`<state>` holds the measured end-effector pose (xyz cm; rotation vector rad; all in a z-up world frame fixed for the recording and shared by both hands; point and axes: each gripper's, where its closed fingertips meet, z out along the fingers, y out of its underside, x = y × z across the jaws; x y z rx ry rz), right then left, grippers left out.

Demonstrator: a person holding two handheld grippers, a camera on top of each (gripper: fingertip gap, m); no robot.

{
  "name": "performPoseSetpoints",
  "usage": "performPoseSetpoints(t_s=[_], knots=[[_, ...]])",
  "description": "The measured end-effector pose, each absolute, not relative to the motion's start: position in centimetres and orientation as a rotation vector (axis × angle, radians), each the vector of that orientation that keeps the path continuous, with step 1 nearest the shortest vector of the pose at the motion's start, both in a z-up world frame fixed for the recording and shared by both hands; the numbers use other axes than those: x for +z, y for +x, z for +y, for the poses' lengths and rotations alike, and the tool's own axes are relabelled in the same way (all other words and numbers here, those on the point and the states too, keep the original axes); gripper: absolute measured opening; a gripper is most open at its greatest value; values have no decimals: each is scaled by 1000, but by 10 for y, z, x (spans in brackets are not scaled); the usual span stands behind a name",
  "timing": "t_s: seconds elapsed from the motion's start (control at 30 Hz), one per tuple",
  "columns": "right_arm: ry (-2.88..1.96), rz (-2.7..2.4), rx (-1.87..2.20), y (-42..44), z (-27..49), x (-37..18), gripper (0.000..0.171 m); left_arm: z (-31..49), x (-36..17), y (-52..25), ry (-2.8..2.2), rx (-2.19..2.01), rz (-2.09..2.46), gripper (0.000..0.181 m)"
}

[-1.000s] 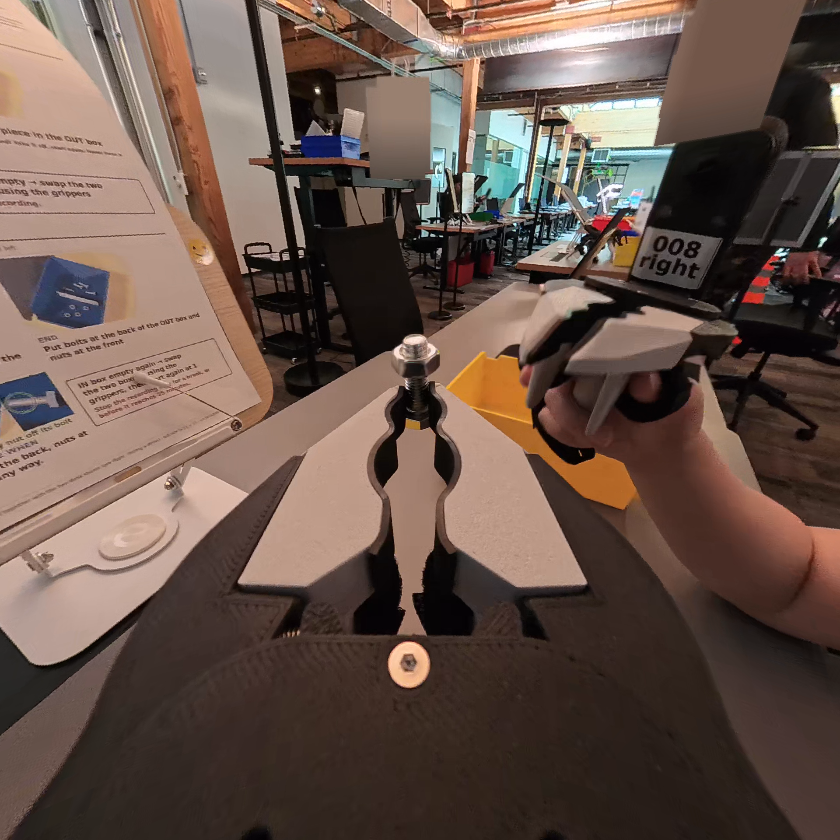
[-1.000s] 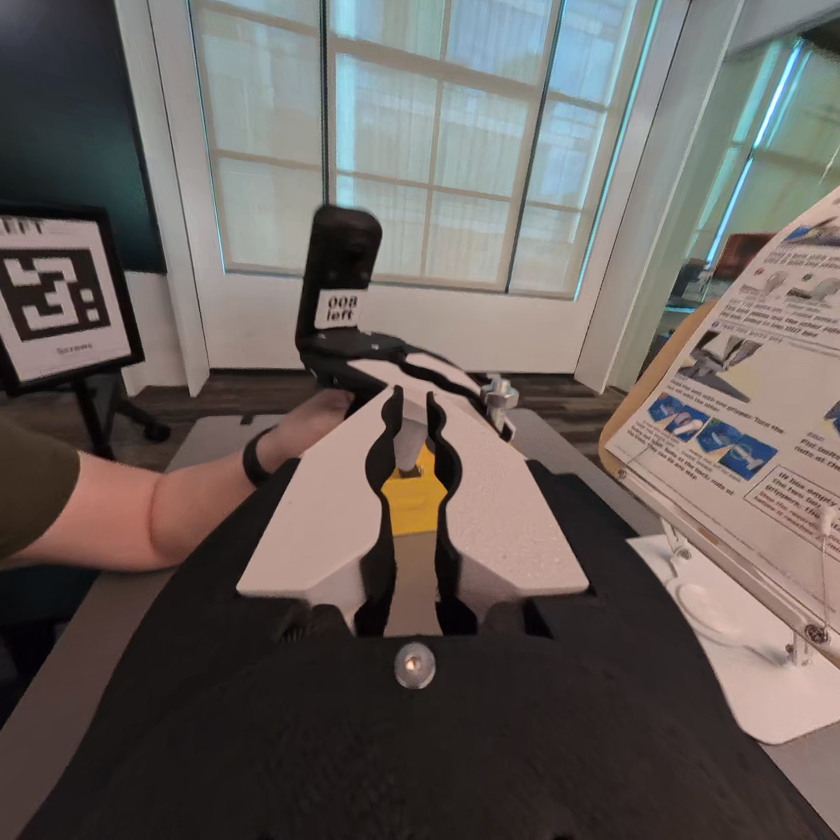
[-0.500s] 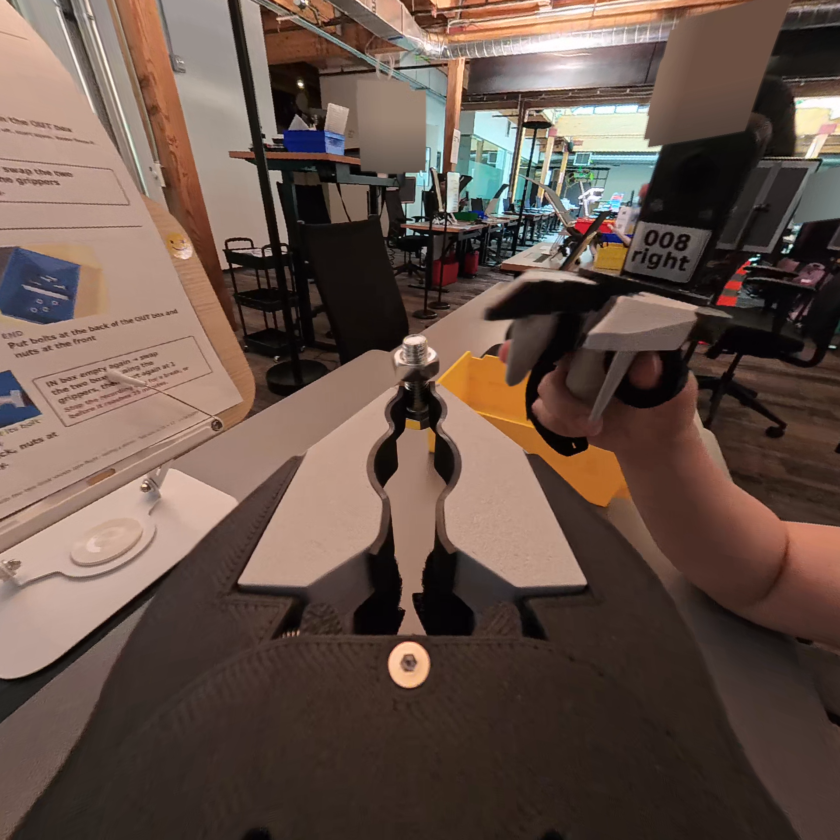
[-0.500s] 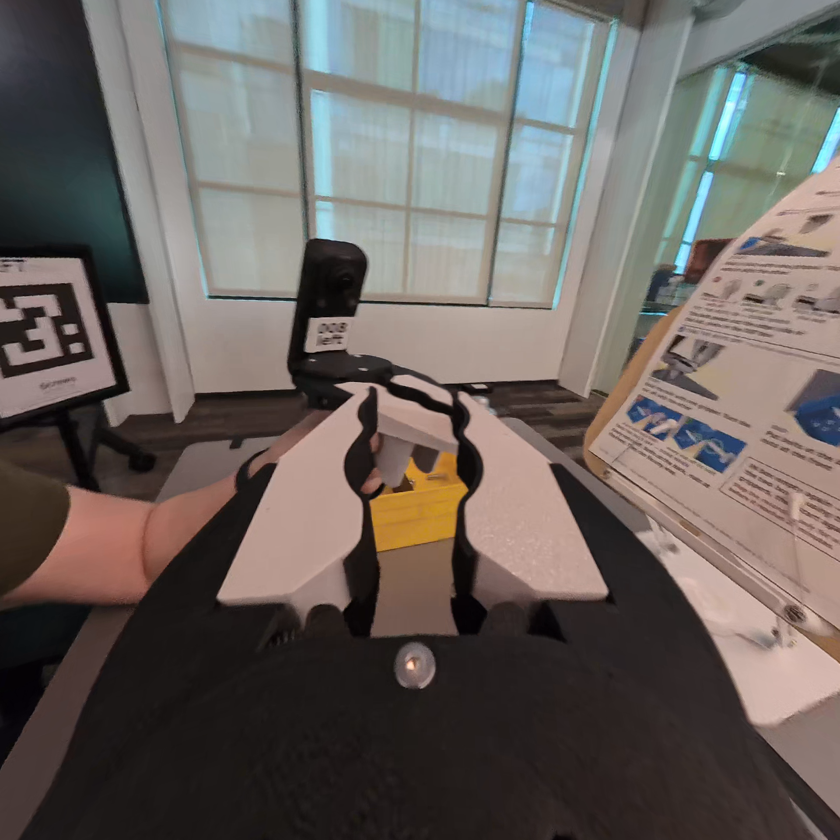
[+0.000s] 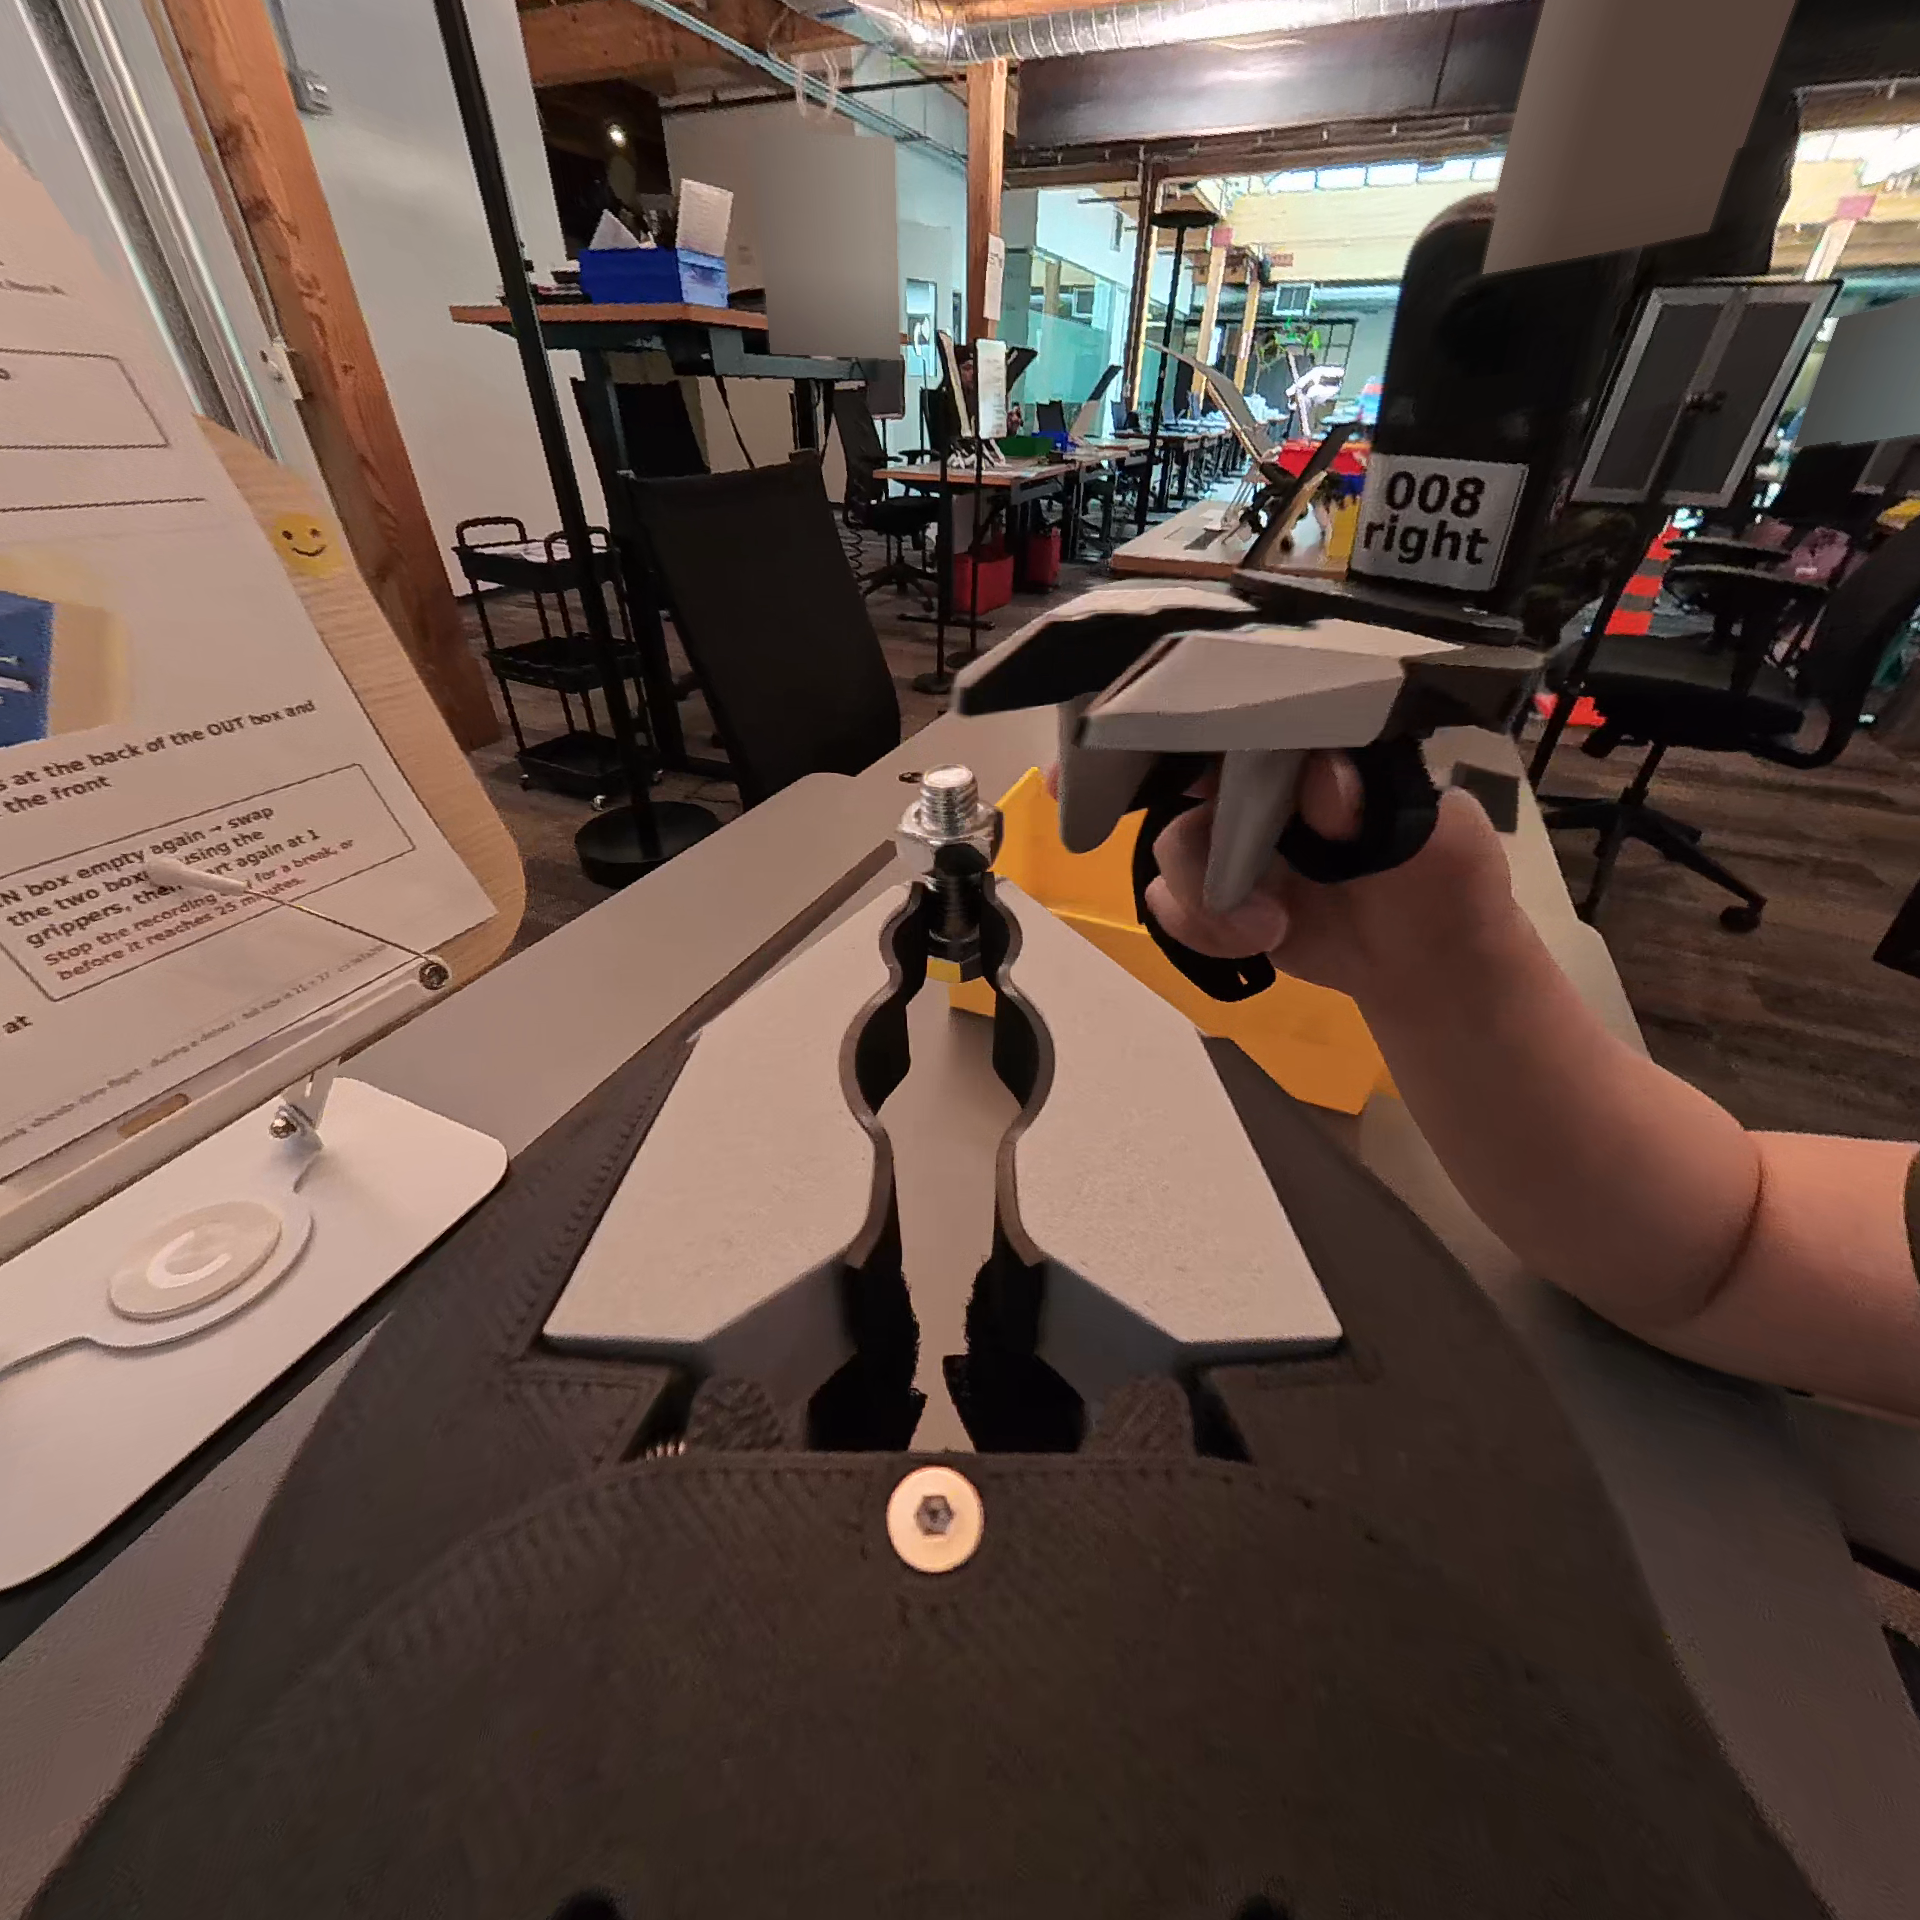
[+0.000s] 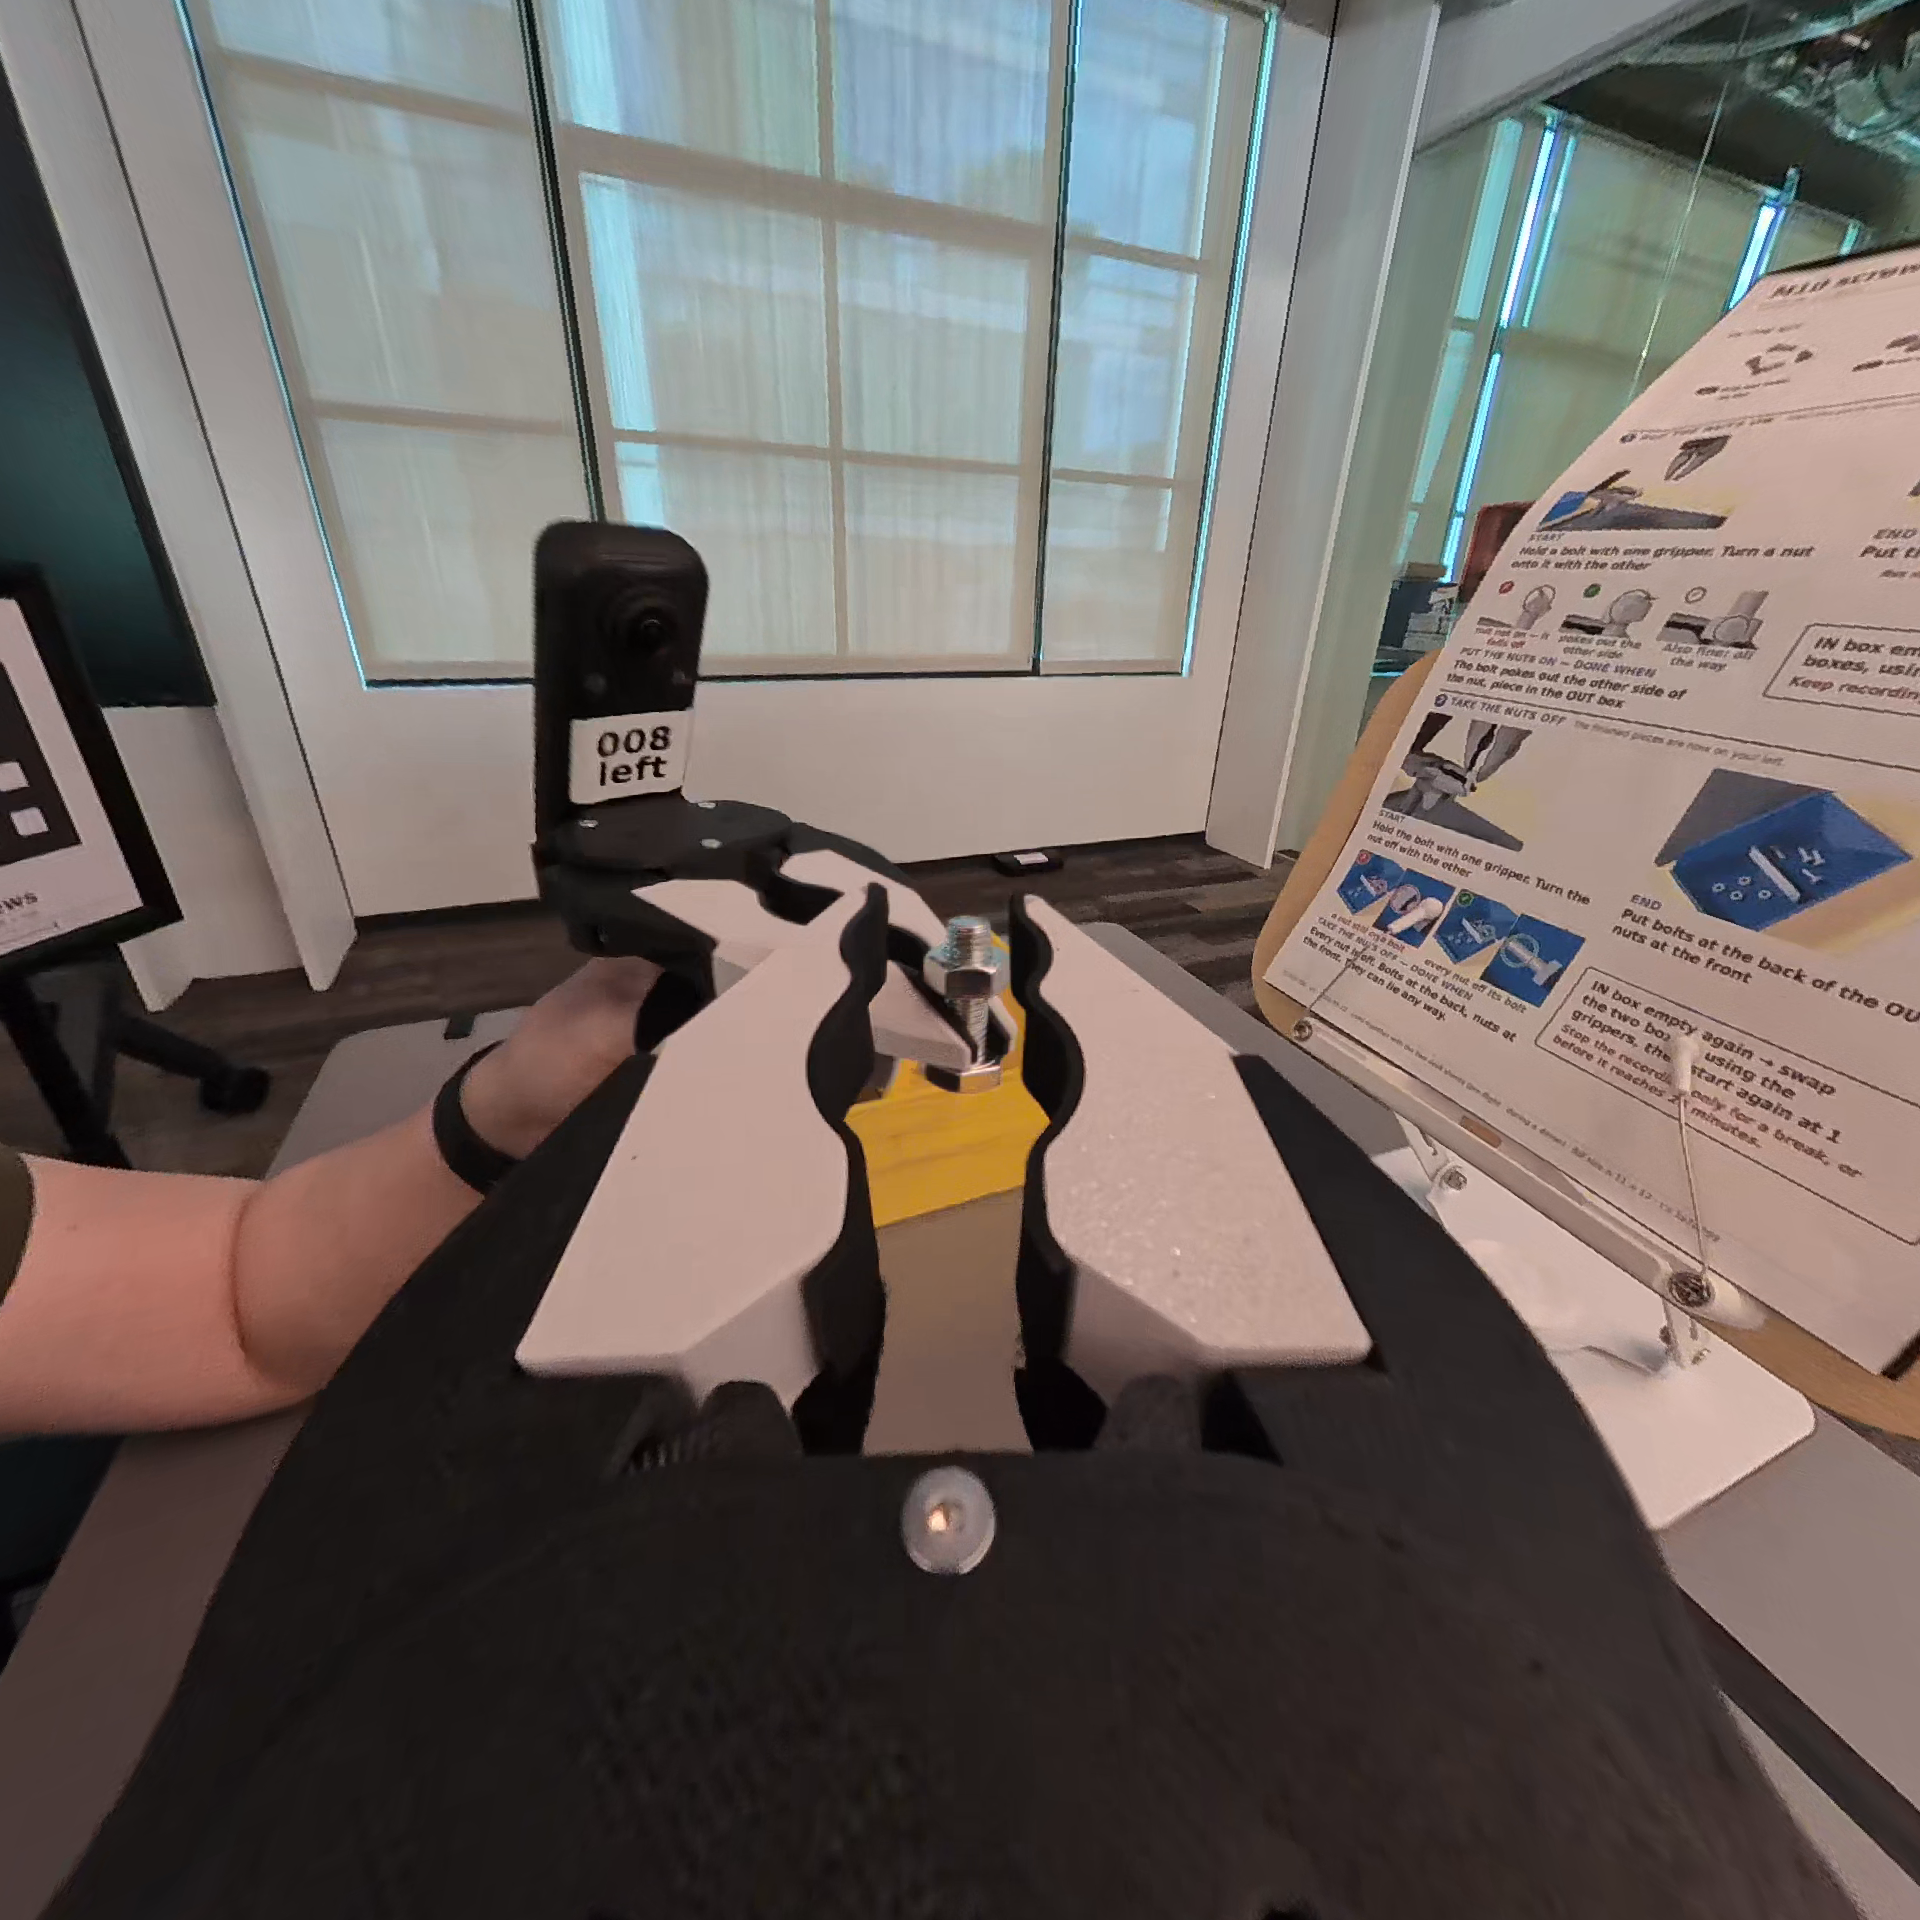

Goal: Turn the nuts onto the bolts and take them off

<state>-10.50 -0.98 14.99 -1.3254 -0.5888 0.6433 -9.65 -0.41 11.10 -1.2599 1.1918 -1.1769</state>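
Note:
My left gripper (image 5: 951,914) is shut on the lower end of a steel bolt (image 5: 953,790) and holds it upright above the table. A hex nut (image 5: 940,829) sits on the thread near the top. My right gripper (image 6: 951,920) is open and empty. In its own view the nut (image 6: 961,971) and bolt (image 6: 971,1023) show between its fingers, just beyond the tips. In the left wrist view the right gripper (image 5: 1023,707) hovers a little above and to the right of the nut, apart from it. The left gripper (image 6: 935,1034) also shows in the right wrist view.
An open yellow box (image 5: 1195,966) stands on the grey table (image 5: 675,935) behind the bolt; it also shows in the right wrist view (image 6: 935,1153). An instruction board on a white stand (image 5: 208,727) leans at the table's side (image 6: 1662,831). Office chairs and desks stand beyond. One gripper's finger ends stand about 4 cm off the other's.
My right gripper has opened wider, risen and swung in toward the bolt, which now lines up between its fingers. My left gripper still holds the bolt upright.

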Motion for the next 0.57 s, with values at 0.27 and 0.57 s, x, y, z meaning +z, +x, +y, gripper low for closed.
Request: performPoseSetpoints(t_s=[0.27,0.57], knots=[[-1405,-633,580,-109,-2,134,10,-13,108,-92,-1242,-1158,1235,7],[-1574,-624,224,-40,-16,139,8,-15,113,-93,-1258,-1170,1225,64]])
